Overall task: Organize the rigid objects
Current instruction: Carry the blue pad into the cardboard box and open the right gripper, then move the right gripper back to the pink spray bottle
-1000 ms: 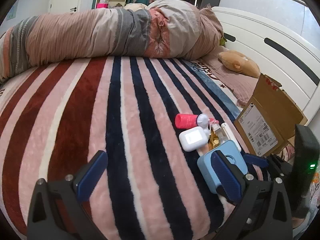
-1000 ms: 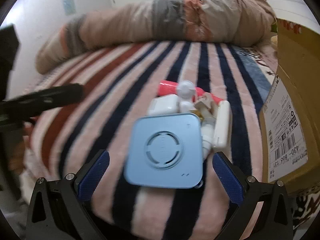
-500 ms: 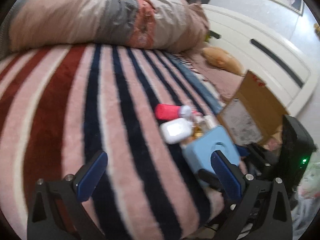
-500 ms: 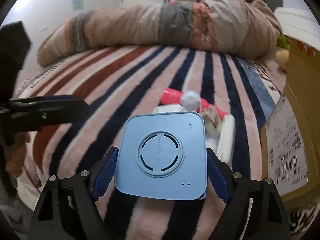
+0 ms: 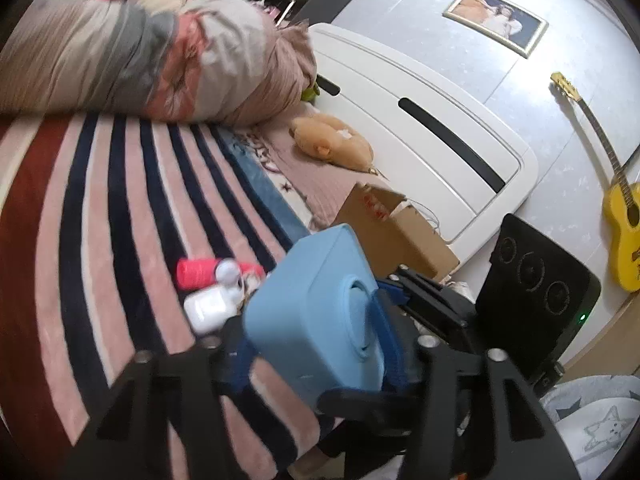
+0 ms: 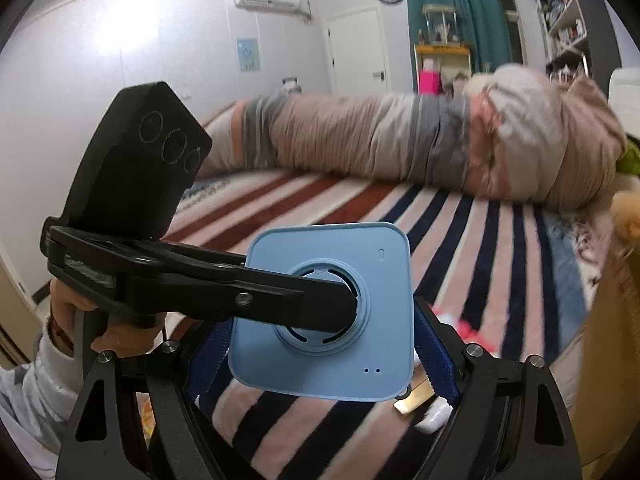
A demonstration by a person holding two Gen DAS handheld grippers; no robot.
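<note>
A light blue square device is lifted above the striped bed. My right gripper is shut on its two side edges. My left gripper is also closed on the same blue device, across its front and back; one left finger lies over the round front ring in the right wrist view. On the bed below lie a red bottle with a white cap, a white earbud case and other small items, partly hidden by the device.
An open cardboard box stands at the bed's right edge by the white headboard. A rolled duvet lies across the far side. A plush toy sits near the pillows. A yellow guitar leans on the wall.
The right gripper closed on the blue device and lifted it off the bed. The left gripper swung right and closed on the same device.
</note>
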